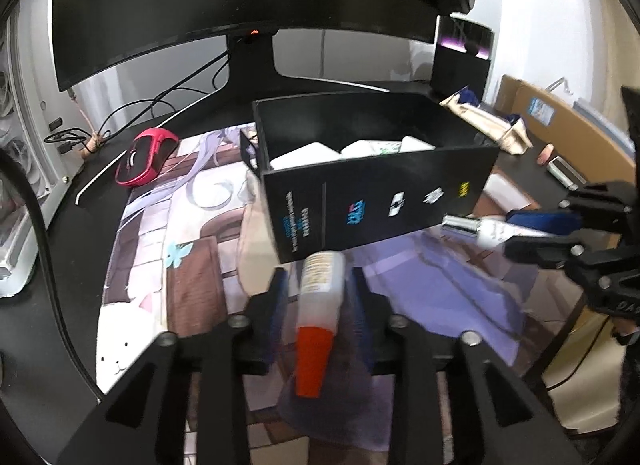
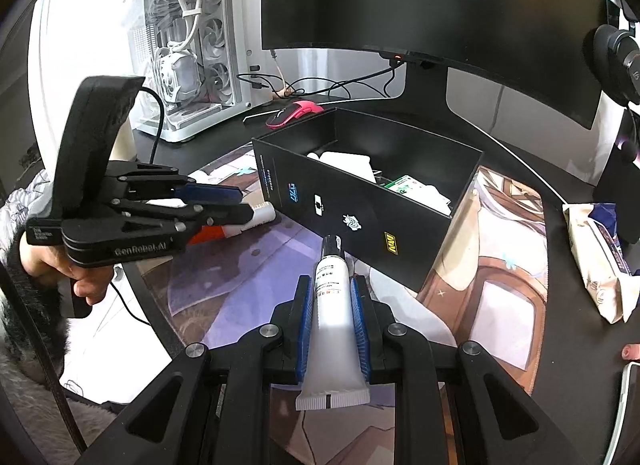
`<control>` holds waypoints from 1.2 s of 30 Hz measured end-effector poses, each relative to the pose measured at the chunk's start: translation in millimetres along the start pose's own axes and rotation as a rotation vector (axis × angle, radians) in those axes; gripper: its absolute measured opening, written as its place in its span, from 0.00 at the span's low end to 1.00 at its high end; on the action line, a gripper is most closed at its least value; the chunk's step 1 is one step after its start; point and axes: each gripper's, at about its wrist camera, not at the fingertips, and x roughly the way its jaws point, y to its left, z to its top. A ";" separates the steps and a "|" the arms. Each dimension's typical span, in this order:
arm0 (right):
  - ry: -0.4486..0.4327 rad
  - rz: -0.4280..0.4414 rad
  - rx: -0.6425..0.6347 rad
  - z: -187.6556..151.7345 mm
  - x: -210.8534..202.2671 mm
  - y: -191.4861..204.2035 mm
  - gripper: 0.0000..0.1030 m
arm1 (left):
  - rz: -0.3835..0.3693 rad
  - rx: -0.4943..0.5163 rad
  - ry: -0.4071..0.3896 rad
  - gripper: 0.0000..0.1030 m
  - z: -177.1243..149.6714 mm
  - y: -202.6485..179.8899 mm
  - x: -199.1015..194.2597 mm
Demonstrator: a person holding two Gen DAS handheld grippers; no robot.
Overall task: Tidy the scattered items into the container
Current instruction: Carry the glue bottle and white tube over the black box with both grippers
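Jaws of right gripper (image 2: 332, 285) clamped on white tube (image 2: 334, 305) over printed mat (image 2: 240, 285). Jaws of left gripper (image 1: 318, 277) parted slightly around orange-capped bottle (image 1: 320, 301), pads clear of it. Just beyond, open black box (image 1: 360, 201) rested on mat, white packets inside. Farther back on table (image 1: 80, 233), red mouse (image 1: 144, 161).

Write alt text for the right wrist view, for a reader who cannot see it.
The right tongs clamp a white tube, its black cap pointing at an open black box holding white items on a printed desk mat. At left, a hand holds the left tongs around a white bottle with an orange cap.
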 end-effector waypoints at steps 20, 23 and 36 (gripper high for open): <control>0.000 0.002 0.001 1.5 1.3 -2.5 0.18 | -0.069 0.006 0.016 0.18 -0.7 -3.2 1.6; -0.007 0.001 -0.004 3.2 -1.9 -1.3 0.18 | -0.078 0.003 -0.002 0.18 3.6 -3.1 -6.1; -0.060 -0.001 -0.028 20.3 -21.5 -1.6 0.18 | -0.091 -0.003 -0.079 0.18 29.8 2.1 -34.4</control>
